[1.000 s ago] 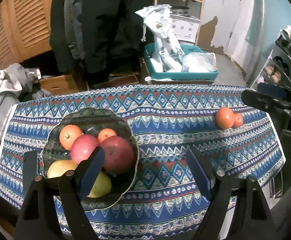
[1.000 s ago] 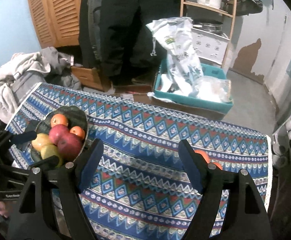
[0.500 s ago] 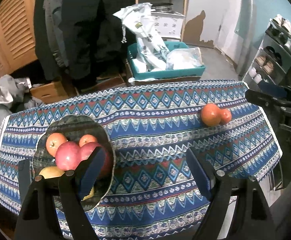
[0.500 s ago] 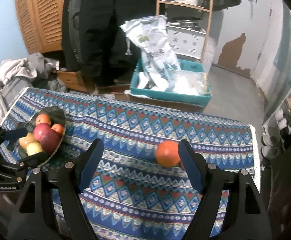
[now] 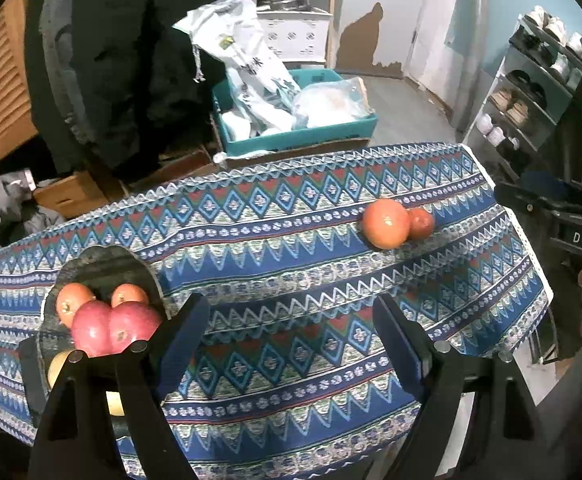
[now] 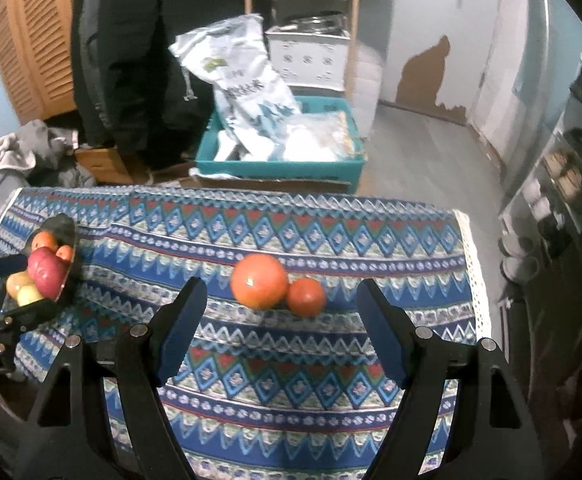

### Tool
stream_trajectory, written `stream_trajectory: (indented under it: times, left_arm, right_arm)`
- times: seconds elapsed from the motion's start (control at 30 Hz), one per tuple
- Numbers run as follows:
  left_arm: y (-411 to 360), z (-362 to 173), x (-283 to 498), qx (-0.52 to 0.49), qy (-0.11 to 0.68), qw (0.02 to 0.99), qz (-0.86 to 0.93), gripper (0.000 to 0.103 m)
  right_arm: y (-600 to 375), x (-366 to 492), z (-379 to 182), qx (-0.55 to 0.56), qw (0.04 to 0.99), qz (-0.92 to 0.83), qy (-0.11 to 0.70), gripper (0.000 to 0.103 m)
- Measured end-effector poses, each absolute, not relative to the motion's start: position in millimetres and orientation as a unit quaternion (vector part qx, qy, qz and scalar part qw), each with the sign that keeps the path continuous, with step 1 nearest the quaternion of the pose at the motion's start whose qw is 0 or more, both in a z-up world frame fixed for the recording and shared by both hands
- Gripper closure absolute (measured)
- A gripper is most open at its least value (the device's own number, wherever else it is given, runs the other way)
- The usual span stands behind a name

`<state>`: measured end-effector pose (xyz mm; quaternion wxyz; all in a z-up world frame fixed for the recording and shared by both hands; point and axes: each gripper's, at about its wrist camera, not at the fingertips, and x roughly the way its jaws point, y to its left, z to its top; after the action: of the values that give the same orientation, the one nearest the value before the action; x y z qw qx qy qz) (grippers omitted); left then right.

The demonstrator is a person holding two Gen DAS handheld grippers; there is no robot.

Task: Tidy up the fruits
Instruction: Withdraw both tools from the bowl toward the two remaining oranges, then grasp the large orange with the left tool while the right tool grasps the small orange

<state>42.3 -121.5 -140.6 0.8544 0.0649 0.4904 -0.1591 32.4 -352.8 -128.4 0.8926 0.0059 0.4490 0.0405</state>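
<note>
A large orange (image 6: pixel 259 281) and a smaller orange (image 6: pixel 306 297) lie touching on the patterned tablecloth (image 6: pixel 291 380); they also show in the left wrist view, the large orange (image 5: pixel 385 223) and the small one (image 5: pixel 421 222). My right gripper (image 6: pixel 281 328) is open and empty, just short of them. A dark bowl (image 5: pixel 103 264) at the left holds two red apples (image 5: pixel 115 328), two oranges and yellow fruit. My left gripper (image 5: pixel 291 344) is open and empty beside the bowl, which also shows in the right wrist view (image 6: pixel 61 224).
Beyond the table's far edge stands a teal crate (image 6: pixel 279 168) with white bags. A dark coat hangs at the back left. Clothes lie heaped at the left. A shoe rack (image 5: pixel 531 92) stands at the right. The table ends close right of the oranges.
Both grippers have swung to the right. The two oranges now sit centred ahead of my right gripper, and the bowl has slid to the left edge of both views.
</note>
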Motion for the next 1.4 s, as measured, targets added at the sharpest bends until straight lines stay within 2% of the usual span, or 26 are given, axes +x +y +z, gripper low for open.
stream_trajectory:
  times: [0.57, 0.93, 1.4]
  left_arm:
    - [-170.1, -167.9, 92.4, 0.065, 0.528, 0.822, -0.204, 0.018]
    - [-197.9, -201.4, 118.2, 0.057, 0.549, 0.802, -0.229, 0.018]
    - [-250.9, -244.5, 135.2, 0.094, 0.559, 0.772, -0.288, 0.018]
  right_arm:
    - [-392.8, 67.1, -153.6, -0.003, 0.864, 0.058, 0.5, 0.025]
    - [-410.9, 96.9, -195.6, 0.006, 0.835, 0.061, 0.547, 0.025]
    - [-429.5, 96.3, -241.8, 0.077, 0.82, 0.039, 0.565, 0.025]
